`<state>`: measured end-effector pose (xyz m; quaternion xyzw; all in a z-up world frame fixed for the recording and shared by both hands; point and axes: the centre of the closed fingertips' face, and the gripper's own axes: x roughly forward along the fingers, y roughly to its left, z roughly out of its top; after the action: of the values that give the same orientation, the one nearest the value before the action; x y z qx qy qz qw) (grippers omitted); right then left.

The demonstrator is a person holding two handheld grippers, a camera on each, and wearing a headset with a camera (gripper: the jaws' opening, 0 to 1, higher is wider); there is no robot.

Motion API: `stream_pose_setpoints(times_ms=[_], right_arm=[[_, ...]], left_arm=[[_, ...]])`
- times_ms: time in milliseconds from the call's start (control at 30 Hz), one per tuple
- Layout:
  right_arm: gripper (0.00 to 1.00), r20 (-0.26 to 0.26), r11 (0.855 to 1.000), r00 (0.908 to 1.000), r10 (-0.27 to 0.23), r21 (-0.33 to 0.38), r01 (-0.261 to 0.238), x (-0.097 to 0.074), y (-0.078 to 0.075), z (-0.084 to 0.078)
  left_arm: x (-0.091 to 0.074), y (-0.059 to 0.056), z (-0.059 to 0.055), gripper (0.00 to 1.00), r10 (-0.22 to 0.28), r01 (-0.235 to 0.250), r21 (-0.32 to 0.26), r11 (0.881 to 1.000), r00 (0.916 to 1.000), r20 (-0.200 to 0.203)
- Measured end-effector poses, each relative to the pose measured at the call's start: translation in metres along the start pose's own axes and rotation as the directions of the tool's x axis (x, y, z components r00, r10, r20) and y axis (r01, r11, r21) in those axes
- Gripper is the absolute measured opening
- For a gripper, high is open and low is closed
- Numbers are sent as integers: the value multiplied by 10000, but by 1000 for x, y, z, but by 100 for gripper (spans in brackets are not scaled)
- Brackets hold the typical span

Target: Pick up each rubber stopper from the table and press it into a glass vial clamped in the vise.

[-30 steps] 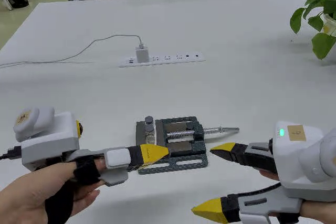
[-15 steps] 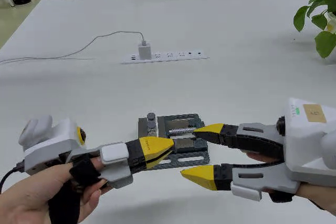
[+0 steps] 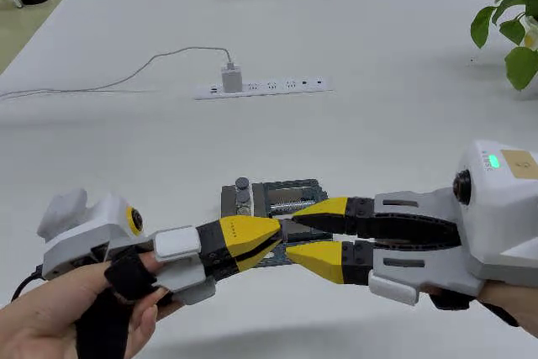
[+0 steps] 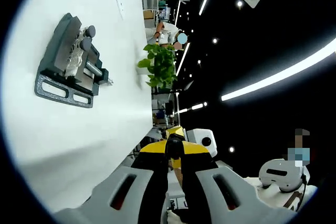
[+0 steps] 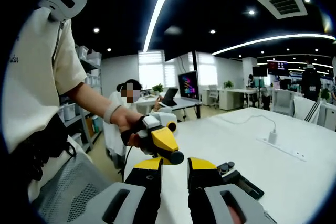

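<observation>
- Currently left gripper (image 3: 271,234): jaws pressed together, yellow tips meeting. Its own view shows just a thin dark seam between the tips, so I can't tell whether anything is pinched there.
- Held by the left hand (image 3: 80,317), black strap across the fingers, reaching in from the near left.
- Opposite, right gripper (image 3: 290,232): jaws partly apart, nothing between them. It reaches in from the near right with its tips facing left.
- Tip of the left gripper points straight at the gap between the right gripper's jaws. The tips are very close, but contact is unclear.
- Both sit low over the table (image 3: 378,65), on the near side of the vise (image 3: 290,192).
- Vise lies flat just beyond the tips, with its near part hidden behind them.
- Upright at the vise's left end is a glass vial (image 3: 243,200) with a dark rubber stopper (image 3: 242,183) on top. Whether a second vial stands right beside it, can't tell.
- Farther back is a power strip (image 3: 265,87) with a charger (image 3: 230,80) plugged in near its left end.
- Far right edge has a plant (image 3: 513,18).
</observation>
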<state>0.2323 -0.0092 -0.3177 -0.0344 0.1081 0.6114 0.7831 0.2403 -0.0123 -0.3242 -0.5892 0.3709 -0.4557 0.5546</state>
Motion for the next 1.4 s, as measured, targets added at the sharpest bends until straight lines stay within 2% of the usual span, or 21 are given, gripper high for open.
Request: stream_pose_setpoints(times_ms=[167,733,1100,1400], right_arm=[[11,118,9999,9998,128,52,-128,0,1,3],[8,88,9996,9996,283,12,-283,1,2,4],[7,26,9959,9959,908,-40,-908,-4,8,9],[6,-35,9960,9960,888,26,-888,-5,7,13]], left_arm=[[0,-1,-2,4,-71,70,-36,10000,10000,-48],[2,-3,-4,4,-277,274,-159,9995,9994,-196],[4,-11,-9,4,-553,545,-130,9984,9958,-735],[6,-13,-7,5,-657,648,-153,9978,9955,-681]])
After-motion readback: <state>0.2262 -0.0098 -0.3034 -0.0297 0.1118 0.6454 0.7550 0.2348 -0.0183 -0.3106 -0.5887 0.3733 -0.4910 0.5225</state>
